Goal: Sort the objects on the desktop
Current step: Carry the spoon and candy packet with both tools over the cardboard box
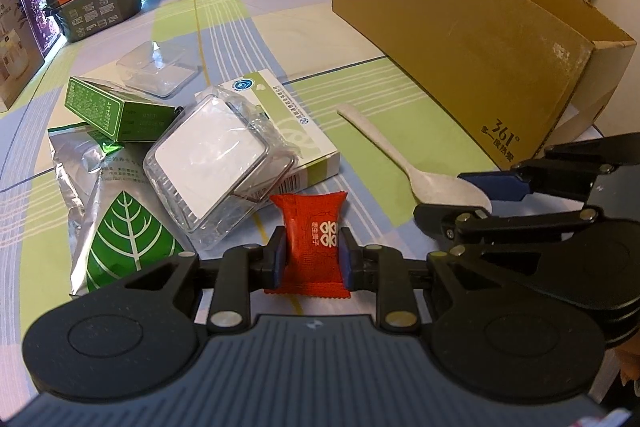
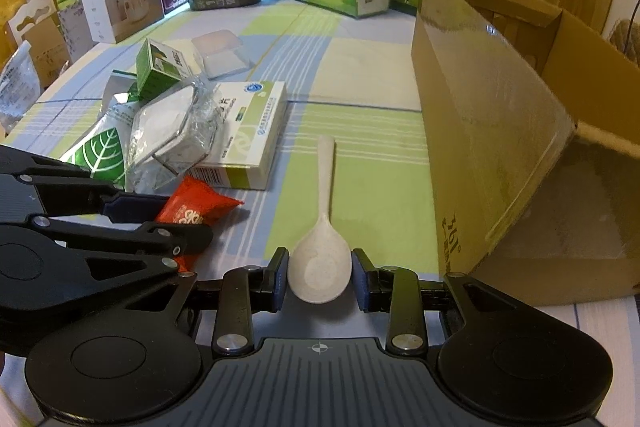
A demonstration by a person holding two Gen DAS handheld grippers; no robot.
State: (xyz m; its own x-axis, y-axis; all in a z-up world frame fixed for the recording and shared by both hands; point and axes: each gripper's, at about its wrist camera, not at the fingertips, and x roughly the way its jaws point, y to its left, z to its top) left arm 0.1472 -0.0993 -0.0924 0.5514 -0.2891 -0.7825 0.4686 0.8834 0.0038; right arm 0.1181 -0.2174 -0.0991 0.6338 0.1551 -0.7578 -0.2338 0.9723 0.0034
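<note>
Left gripper point(image 1: 312, 259) fingers are clamping the red candy packet point(image 1: 310, 243); right gripper point(image 2: 320, 279) fingers, parted, are bracketing the white spoon point(image 2: 322, 259) bowl on the worktop point(image 2: 360, 99); squeeze squarely before lifting toward the cardboard box point(image 2: 492, 131)

Readable print on the boxes

The cardboard box point(image 1: 460, 39) carries "361°" at its lower corner, at four o'clock in the left wrist view, with a line of Chinese characters under it too small to read. The white carton point(image 2: 120, 3) at ten o'clock in the right wrist view shows "J10". The red sachet point(image 1: 310, 245) bears a white double-happiness sign; its smaller characters are illegible. Other packaging print is too blurred to read.
</note>
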